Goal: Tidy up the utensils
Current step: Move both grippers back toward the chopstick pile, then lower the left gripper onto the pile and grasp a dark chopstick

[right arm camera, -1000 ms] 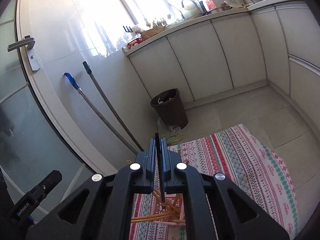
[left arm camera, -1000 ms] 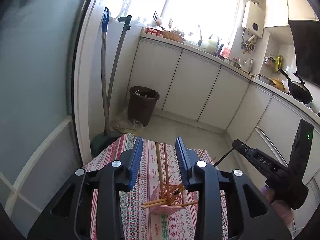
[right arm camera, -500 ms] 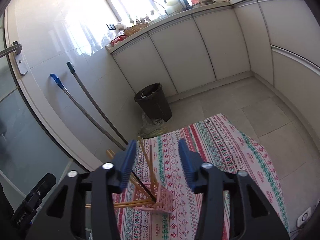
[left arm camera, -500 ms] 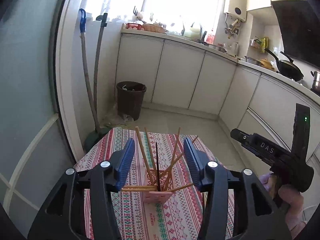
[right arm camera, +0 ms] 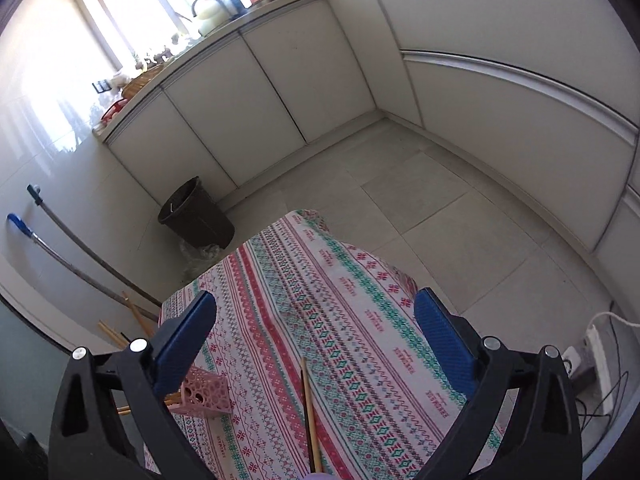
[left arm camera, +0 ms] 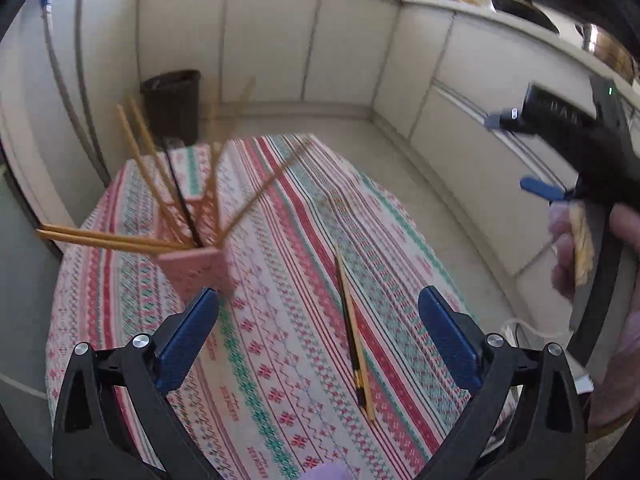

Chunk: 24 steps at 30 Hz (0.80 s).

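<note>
- A pink perforated holder (left arm camera: pixel 198 276) stands on a patterned tablecloth (left arm camera: pixel 280 360), at about ten o'clock from the cloth's centre in the left wrist view.
- Wooden chopsticks (left arm camera: pixel 148 168) splay out of the holder's top, fanning from nine o'clock round to two o'clock; two lie almost level, pointing to nine o'clock.
- One black chopstick (left arm camera: pixel 180 196) leans among them towards eleven o'clock.
- A loose pair (left arm camera: pixel 354 332), one dark and one wooden, lies flat side by side on the cloth, well apart from the holder at its four o'clock.

Beyond my patterned tablecloth (right arm camera: pixel 320 300) stood a dark bin (right arm camera: pixel 196 216), white cabinets (right arm camera: pixel 260 92), and a power strip (right arm camera: pixel 600 360).
</note>
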### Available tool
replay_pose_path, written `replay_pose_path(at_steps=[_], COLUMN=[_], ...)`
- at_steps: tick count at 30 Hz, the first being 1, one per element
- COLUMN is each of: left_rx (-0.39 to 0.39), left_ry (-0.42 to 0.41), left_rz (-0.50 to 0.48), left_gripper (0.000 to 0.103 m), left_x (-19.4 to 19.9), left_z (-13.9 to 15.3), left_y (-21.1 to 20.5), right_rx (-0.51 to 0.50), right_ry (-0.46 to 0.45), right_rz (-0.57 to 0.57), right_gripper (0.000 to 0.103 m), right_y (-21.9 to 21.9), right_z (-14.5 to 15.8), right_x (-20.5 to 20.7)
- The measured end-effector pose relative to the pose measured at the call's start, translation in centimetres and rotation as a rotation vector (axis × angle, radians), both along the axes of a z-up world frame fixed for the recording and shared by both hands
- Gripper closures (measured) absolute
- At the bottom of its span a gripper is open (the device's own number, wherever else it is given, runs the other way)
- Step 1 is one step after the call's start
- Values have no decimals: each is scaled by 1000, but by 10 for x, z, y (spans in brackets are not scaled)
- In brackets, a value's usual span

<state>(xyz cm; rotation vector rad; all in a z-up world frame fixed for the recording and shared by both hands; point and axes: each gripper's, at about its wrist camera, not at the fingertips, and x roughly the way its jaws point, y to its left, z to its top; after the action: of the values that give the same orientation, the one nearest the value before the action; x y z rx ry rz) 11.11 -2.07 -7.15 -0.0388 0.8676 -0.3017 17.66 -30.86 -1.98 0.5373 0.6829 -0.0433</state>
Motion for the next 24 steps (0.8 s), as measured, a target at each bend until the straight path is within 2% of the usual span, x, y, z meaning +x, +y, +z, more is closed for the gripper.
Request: replay_pose_path(at_steps=[3,6,9,14,16,19,20,24], left_rx=[50,143,224,260,264,212,202,197], left_ry=[114,220,261,363,390,451,459,453], left_rz=[-80,-148,-124,-83,-47,-8,5,56], left_gripper=[7,7,7,8,15,30,36,48], left_x=[7,20,37,85,106,134,142,158], left_z=[-37,-70,-86,-99,-98,-99,-100,-104], left_y=[-30,-59,-74,-88,-88,-85,-83,-74], right_rx=[33,51,80,147,158,178,186,199], right_ry=[31,78,122,169,180,202,210,229], right_rz=[-30,-28,-21,-10,-5,10,20,44], right_gripper=[7,7,7,7,7,7,7,7], right_y=[-20,-29,-36,-43,-44,-44,-44,-43], right_z=[-6,-15,-26,-40,-44,-51,-53,-59], right_x=[-7,-7,-4,3,5,10,12,17])
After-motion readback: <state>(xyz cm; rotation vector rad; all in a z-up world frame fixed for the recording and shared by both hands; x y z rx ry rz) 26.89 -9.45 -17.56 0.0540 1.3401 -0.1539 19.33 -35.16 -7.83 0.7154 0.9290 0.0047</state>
